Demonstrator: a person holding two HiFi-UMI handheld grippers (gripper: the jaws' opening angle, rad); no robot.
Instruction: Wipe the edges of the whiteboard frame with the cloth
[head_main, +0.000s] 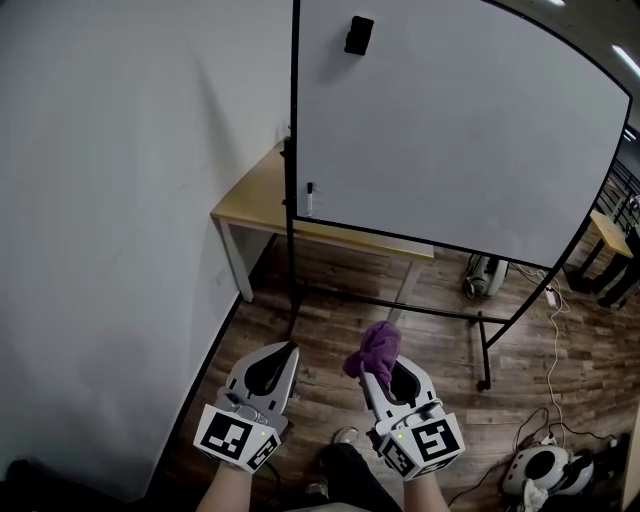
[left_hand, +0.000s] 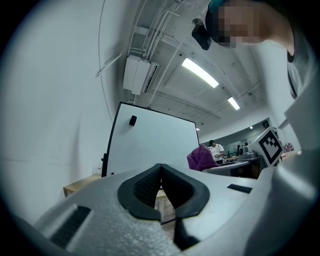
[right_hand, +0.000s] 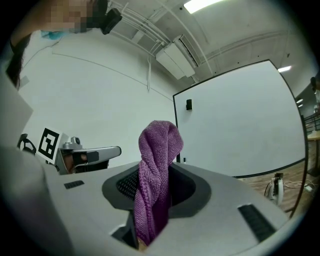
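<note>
Holding purple knitted cloth (right_hand: 159, 150) bunched upright, pinched between right gripper (head_main: 388, 372) jaws | left gripper (head_main: 277, 362) pressed together, empty | black whiteboard frame (head_main: 293, 180) well apart, ahead | cloth likely light, soft, floppy; grip low, wad free.

The whiteboard (head_main: 450, 130) ran off the head view's top edge and hid much of the table (head_main: 252, 200) behind it. The cloth (right_hand: 157, 150) sank out of sight between the right gripper's (right_hand: 150, 192) jaws. The black thing (head_main: 358, 35) on the board was too small to identify.
</note>
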